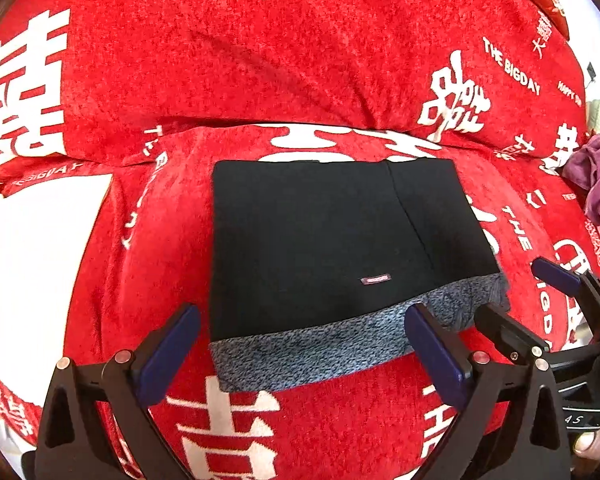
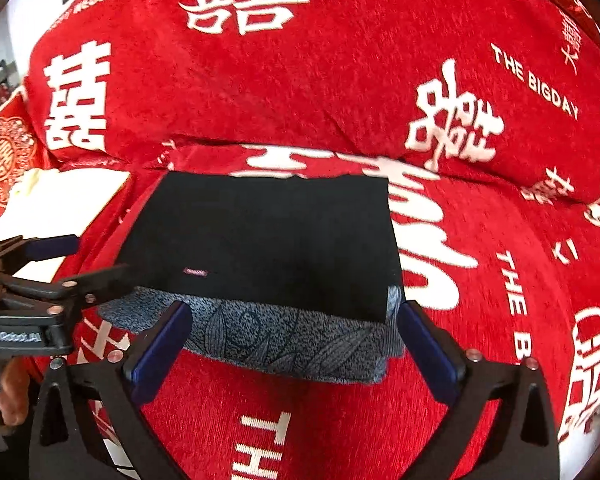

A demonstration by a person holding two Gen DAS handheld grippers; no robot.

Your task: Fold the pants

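Observation:
Black pants (image 1: 320,232) lie folded into a compact rectangle on the red seat, their grey patterned waistband (image 1: 320,348) along the near edge. A small label shows on the black cloth. My left gripper (image 1: 302,320) hovers open just in front of the waistband, nothing between its blue pads. The right gripper (image 1: 516,288) stands open by the pants' right corner. In the right wrist view the same pants (image 2: 260,232) and waistband (image 2: 284,340) lie ahead of my open right gripper (image 2: 294,312). There the left gripper (image 2: 96,256) shows open at the left corner. Neither gripper touches the cloth.
A red sofa cover (image 1: 300,60) with white lettering spreads over seat and backrest behind the pants. A purple cloth (image 1: 596,184) lies at the far right. A white surface (image 1: 28,272) sits left of the seat. A person's hand (image 2: 12,392) holds the left gripper.

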